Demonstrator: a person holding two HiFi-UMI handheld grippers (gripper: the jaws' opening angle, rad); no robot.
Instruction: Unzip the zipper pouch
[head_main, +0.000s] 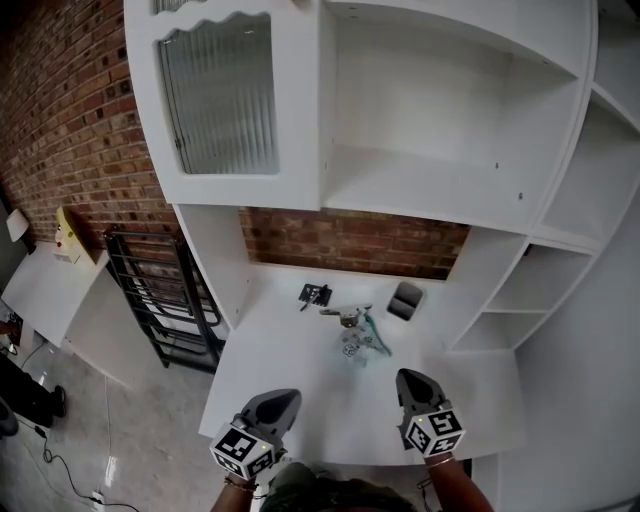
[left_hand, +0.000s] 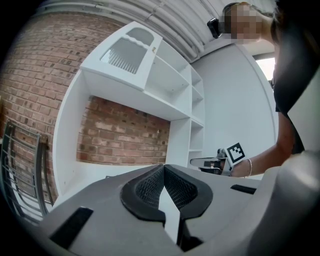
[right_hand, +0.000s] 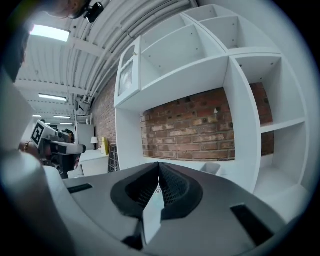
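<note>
Left tongs (head_main: 287, 398) and right tongs (head_main: 409, 380), closed on nothing, hang well short of the zipper pouch (head_main: 362, 338).

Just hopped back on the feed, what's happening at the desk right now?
A person holds both grippers above the near edge of the white desk. The left gripper and the right gripper are both shut, with nothing between their jaws. The zipper pouch lies further back on the desk, near a small black item and a grey container. Neither gripper is on the pouch yet.
</note>
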